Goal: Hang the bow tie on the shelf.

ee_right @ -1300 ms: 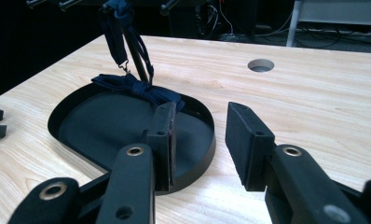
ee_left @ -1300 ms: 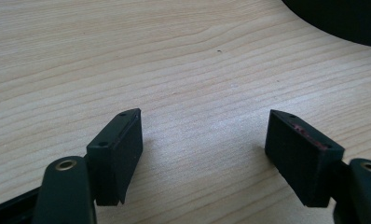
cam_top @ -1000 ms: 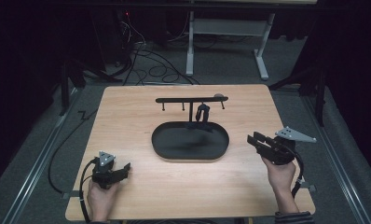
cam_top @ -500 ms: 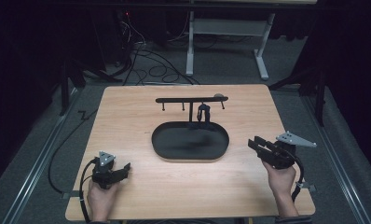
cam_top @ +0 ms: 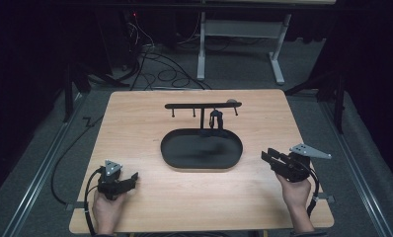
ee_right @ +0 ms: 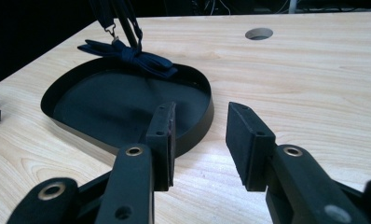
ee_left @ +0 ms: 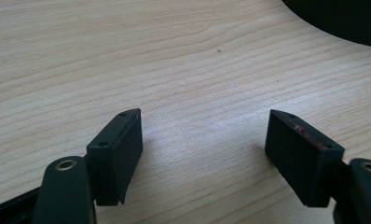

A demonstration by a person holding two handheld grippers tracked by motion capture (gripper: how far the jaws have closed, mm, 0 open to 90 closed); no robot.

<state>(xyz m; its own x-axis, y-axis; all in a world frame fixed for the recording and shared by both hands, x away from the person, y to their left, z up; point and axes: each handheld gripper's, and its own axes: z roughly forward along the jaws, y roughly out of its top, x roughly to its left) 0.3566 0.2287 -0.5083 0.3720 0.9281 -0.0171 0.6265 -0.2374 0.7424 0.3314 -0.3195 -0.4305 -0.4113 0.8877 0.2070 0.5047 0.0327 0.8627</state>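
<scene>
I am seeing the dark bow-tied strap hanging blurred from the black rack over the oval tray, while my left gripper and right gripper are resting released, apart from it.

Setting: a lab or recording workspace, dimly lit. Evidence: one light wooden table standing alone on grey carpet; loose black cables strewn on the floor beyond the far edge; the white metal legs of a second desk frame at the far side; dark stands to the left and right; black surroundings past them.
</scene>
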